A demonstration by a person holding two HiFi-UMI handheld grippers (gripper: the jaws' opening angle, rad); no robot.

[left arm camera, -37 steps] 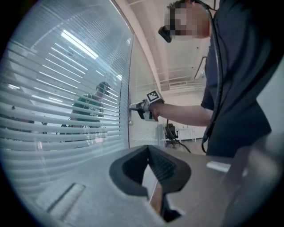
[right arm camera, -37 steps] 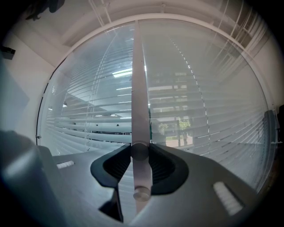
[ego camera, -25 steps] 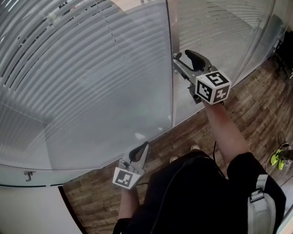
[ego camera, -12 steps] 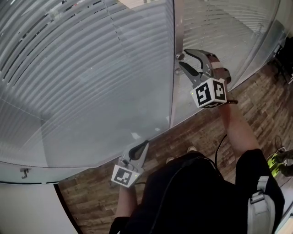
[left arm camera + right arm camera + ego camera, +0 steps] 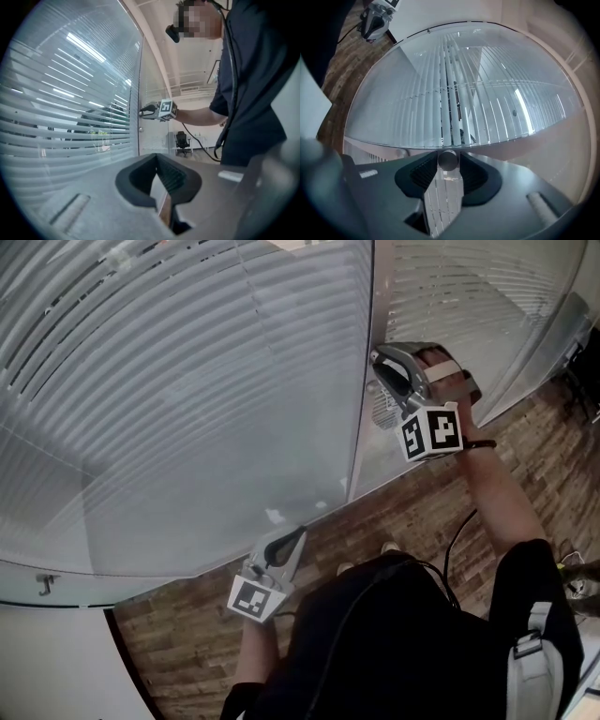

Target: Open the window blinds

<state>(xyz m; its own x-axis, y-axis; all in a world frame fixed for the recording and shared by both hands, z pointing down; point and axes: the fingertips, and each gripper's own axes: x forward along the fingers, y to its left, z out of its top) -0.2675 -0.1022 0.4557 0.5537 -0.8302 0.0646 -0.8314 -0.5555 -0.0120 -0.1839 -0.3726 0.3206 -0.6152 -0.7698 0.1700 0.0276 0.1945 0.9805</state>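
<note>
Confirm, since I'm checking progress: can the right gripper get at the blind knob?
Likely yes: the knob sits between the right gripper's jaws, which have just been closing on it; nothing blocks.

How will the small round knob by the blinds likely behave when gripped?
The knob looks like smooth, round metal, so it may slip. It seems fixed to the frame, so it probably turns, not lifts. The right claw has just been closing, with it between its jaws.
</note>
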